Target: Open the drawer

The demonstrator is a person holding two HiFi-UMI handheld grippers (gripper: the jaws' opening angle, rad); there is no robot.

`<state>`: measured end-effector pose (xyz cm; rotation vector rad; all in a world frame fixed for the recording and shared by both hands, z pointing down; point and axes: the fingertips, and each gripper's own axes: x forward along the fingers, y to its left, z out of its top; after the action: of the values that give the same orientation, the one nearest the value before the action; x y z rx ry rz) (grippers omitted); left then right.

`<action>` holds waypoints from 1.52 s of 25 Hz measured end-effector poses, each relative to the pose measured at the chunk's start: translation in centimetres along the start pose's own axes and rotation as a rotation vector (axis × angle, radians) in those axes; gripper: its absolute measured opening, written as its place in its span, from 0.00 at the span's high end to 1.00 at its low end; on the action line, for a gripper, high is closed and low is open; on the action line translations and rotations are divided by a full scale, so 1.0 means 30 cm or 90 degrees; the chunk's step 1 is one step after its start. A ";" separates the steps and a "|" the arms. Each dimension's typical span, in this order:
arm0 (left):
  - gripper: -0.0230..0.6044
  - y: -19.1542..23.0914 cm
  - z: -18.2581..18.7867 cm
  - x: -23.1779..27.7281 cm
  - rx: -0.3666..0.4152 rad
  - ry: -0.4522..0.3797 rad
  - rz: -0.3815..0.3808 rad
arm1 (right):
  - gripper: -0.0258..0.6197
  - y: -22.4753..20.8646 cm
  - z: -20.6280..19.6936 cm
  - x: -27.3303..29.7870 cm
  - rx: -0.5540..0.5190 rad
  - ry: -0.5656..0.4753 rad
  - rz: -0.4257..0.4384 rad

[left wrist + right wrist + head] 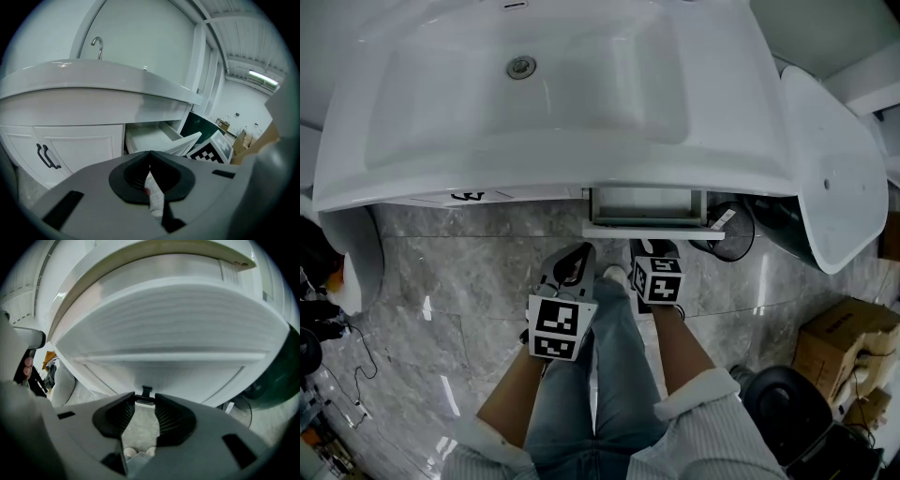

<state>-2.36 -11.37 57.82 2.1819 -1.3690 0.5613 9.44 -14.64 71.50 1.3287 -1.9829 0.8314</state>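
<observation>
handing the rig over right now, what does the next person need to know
Left hand-held gripper: jaws together, nothing held, off the cabinet and to the left of the drawer.
Right hand-held gripper: jaws closed on the small dark handle on the drawer front.
Drawer: under the sink basin, right of the shut cabinet doors. It is already pulled partway out, and no contents are visible inside.
Left to do: probably pull a little further if it should be fully open, then let go of the handle.
</observation>
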 end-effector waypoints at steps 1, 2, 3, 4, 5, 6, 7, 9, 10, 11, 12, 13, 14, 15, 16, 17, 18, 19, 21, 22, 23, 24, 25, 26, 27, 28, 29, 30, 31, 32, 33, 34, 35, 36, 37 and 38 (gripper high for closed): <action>0.94 0.003 -0.001 -0.001 0.000 0.001 0.001 | 0.74 0.001 0.000 0.000 -0.002 0.000 0.001; 0.94 0.006 -0.002 -0.002 -0.001 0.002 0.002 | 0.74 0.002 0.000 -0.001 -0.007 0.001 0.002; 0.94 0.008 -0.004 -0.003 -0.002 0.002 0.003 | 0.74 0.002 -0.001 -0.002 -0.013 0.002 0.004; 0.94 0.008 -0.006 -0.004 -0.002 0.003 0.003 | 0.74 0.003 -0.002 -0.002 -0.020 0.003 0.005; 0.94 0.008 -0.007 -0.004 -0.002 0.003 0.003 | 0.75 0.003 -0.004 -0.003 -0.026 0.003 0.006; 0.94 0.007 -0.008 -0.004 -0.002 0.002 0.002 | 0.75 0.003 -0.007 -0.003 -0.030 0.004 0.007; 0.94 0.006 -0.008 -0.004 -0.003 0.001 0.002 | 0.75 0.002 -0.009 -0.003 -0.030 0.006 0.007; 0.94 0.002 -0.004 -0.003 -0.003 0.000 0.001 | 0.75 0.000 -0.010 -0.003 -0.022 0.007 0.007; 0.94 0.001 -0.001 -0.003 -0.003 -0.001 0.000 | 0.74 0.000 -0.008 -0.003 -0.012 0.006 0.006; 0.94 0.000 0.001 -0.003 -0.003 -0.001 0.000 | 0.74 0.000 -0.007 -0.003 0.001 0.003 0.005; 0.94 -0.001 0.002 -0.004 -0.002 -0.002 0.000 | 0.74 -0.001 -0.007 -0.002 0.015 0.000 0.004; 0.94 -0.003 0.003 -0.004 -0.001 -0.003 0.000 | 0.73 -0.001 -0.009 -0.003 0.027 -0.003 0.004; 0.94 -0.006 0.004 -0.004 -0.001 -0.004 -0.001 | 0.73 -0.002 -0.011 -0.003 0.035 -0.004 0.004; 0.94 -0.009 0.005 -0.004 0.000 -0.005 -0.001 | 0.73 -0.003 -0.013 -0.003 0.039 -0.005 0.003; 0.94 -0.013 0.007 -0.004 0.001 -0.006 -0.002 | 0.73 -0.004 -0.014 -0.003 0.040 -0.005 0.003; 0.94 -0.016 0.010 -0.005 0.002 -0.007 -0.003 | 0.73 -0.004 -0.014 -0.002 0.040 -0.004 0.003; 0.94 -0.019 0.012 -0.006 0.002 -0.008 -0.003 | 0.73 -0.003 -0.013 -0.002 0.040 -0.003 0.004; 0.94 -0.023 0.013 -0.008 0.003 -0.009 -0.004 | 0.73 -0.003 -0.012 -0.003 0.039 -0.001 0.004; 0.94 -0.028 0.015 -0.011 0.003 -0.010 -0.005 | 0.73 -0.002 -0.012 -0.005 0.039 0.000 0.005; 0.94 -0.031 0.015 -0.012 0.002 -0.011 -0.006 | 0.73 -0.002 -0.012 -0.008 0.041 0.001 0.005; 0.94 -0.032 0.015 -0.015 0.001 -0.011 -0.007 | 0.73 -0.002 -0.012 -0.010 0.042 0.001 0.004; 0.94 -0.034 0.016 -0.017 0.000 -0.012 -0.008 | 0.73 -0.001 -0.013 -0.014 0.044 0.001 0.004; 0.94 -0.036 0.018 -0.020 0.000 -0.013 -0.009 | 0.73 -0.001 -0.014 -0.018 0.046 0.001 0.003; 0.94 -0.038 0.021 -0.022 -0.001 -0.014 -0.009 | 0.73 -0.002 -0.015 -0.023 0.047 0.001 0.001; 0.94 -0.040 0.025 -0.023 -0.001 -0.016 -0.010 | 0.73 -0.002 -0.017 -0.028 0.048 0.001 0.000; 0.94 -0.042 0.029 -0.024 -0.001 -0.018 -0.012 | 0.74 -0.002 -0.020 -0.035 0.048 0.002 -0.001; 0.94 -0.045 0.034 -0.026 0.000 -0.020 -0.013 | 0.74 -0.001 -0.024 -0.042 0.048 0.003 -0.001; 0.94 -0.048 0.039 -0.028 0.000 -0.022 -0.014 | 0.74 0.001 -0.029 -0.050 0.049 0.006 0.000; 0.94 -0.051 0.046 -0.031 0.002 -0.024 -0.015 | 0.75 0.005 -0.035 -0.060 0.049 0.009 0.002; 0.94 -0.054 0.053 -0.033 0.003 -0.026 -0.017 | 0.75 0.010 -0.040 -0.070 0.049 0.012 0.005; 0.94 -0.057 0.063 -0.035 0.005 -0.028 -0.019 | 0.75 0.015 -0.043 -0.082 0.049 0.014 0.007; 0.94 -0.060 0.074 -0.038 0.007 -0.030 -0.021 | 0.75 0.019 -0.043 -0.095 0.050 0.013 0.008; 0.94 -0.063 0.087 -0.041 0.011 -0.032 -0.024 | 0.75 0.022 -0.039 -0.109 0.055 0.011 0.008; 0.94 -0.066 0.101 -0.045 0.016 -0.035 -0.027 | 0.75 0.026 -0.033 -0.125 0.061 0.007 0.009; 0.94 -0.069 0.117 -0.051 0.021 -0.038 -0.030 | 0.75 0.030 -0.023 -0.143 0.067 0.002 0.011; 0.94 -0.071 0.135 -0.057 0.025 -0.042 -0.032 | 0.76 0.036 -0.012 -0.162 0.072 -0.003 0.013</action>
<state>-0.80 -11.83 53.22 2.2783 -1.3440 0.5053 10.00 -11.33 67.82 1.3764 -1.9820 0.9631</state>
